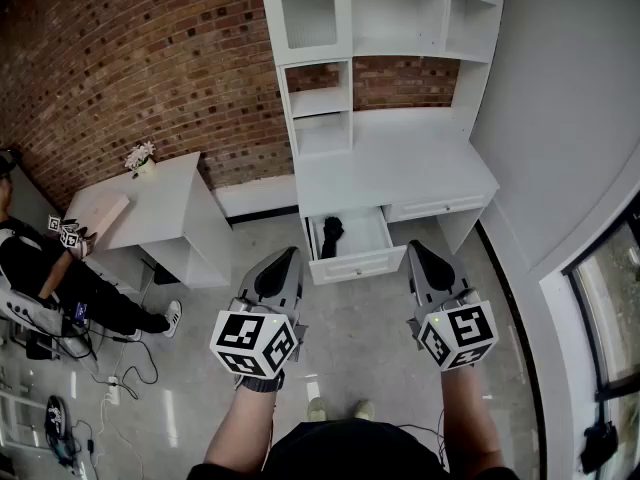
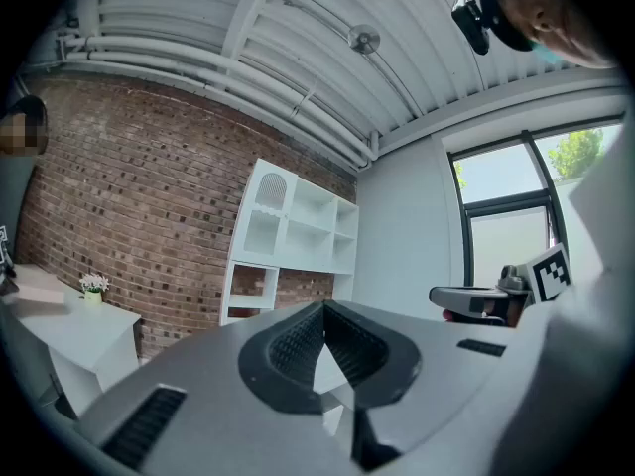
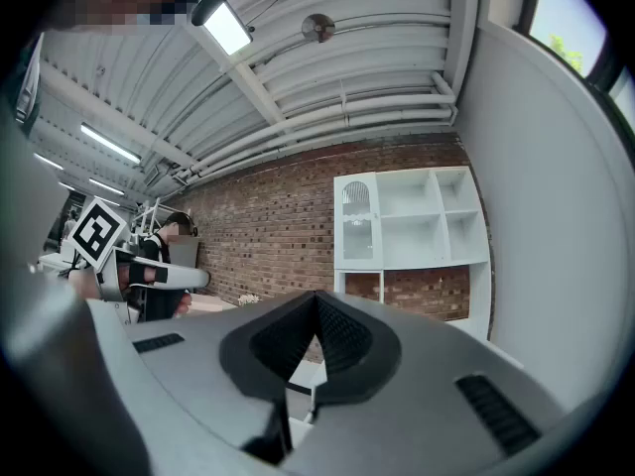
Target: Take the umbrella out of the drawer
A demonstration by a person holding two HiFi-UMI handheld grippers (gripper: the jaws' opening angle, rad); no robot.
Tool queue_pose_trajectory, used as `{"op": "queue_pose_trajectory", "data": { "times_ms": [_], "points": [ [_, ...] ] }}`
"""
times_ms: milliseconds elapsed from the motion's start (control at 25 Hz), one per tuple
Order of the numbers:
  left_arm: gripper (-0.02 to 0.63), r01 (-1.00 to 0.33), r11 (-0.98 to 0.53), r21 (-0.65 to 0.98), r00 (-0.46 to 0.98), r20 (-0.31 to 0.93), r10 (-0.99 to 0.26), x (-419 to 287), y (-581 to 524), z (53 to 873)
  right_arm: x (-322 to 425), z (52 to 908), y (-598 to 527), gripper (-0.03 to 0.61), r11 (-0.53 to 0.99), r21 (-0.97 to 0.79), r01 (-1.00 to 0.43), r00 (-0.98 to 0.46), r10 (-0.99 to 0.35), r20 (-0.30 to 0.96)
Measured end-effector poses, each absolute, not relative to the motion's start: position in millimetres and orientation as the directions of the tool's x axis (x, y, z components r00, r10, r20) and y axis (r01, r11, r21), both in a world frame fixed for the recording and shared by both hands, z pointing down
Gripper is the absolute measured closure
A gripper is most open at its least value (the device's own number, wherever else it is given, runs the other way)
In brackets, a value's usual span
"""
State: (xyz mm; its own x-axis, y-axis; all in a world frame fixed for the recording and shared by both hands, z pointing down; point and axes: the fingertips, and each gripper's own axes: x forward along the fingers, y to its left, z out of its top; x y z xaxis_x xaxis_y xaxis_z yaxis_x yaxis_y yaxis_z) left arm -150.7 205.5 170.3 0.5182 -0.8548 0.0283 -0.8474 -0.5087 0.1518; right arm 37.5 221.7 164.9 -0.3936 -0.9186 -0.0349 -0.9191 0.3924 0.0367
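A black folded umbrella (image 1: 331, 235) lies in the open drawer (image 1: 358, 265) of the white desk (image 1: 400, 163), at the drawer's left side. My left gripper (image 1: 288, 256) is held level just short of the drawer front, its jaws shut on nothing. My right gripper (image 1: 418, 250) hangs level to the right of the drawer, beside the desk's right drawer front, also shut and empty. In the left gripper view the left gripper's (image 2: 322, 310) jaws meet at the tip; the drawer is hidden behind them. The right gripper view shows the right gripper (image 3: 317, 300) the same way.
White shelves (image 1: 330, 28) rise above the desk against the brick wall. A small white table (image 1: 150, 203) with a flower pot (image 1: 141, 158) stands at the left, a seated person (image 1: 40, 268) beside it. Cables (image 1: 110, 383) lie on the floor. A grey wall (image 1: 560, 118) runs along the right.
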Motion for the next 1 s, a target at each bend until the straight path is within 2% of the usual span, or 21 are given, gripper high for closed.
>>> {"op": "queue_pose_trajectory", "data": {
  "times_ms": [1000],
  "points": [
    [0.607, -0.844, -0.517, 0.146, 0.527, 0.038, -0.849, -124, 221, 165, 56, 159, 235, 0.574, 0.436, -0.044, -0.899, -0.433, -0.899, -0.059]
  ]
}}
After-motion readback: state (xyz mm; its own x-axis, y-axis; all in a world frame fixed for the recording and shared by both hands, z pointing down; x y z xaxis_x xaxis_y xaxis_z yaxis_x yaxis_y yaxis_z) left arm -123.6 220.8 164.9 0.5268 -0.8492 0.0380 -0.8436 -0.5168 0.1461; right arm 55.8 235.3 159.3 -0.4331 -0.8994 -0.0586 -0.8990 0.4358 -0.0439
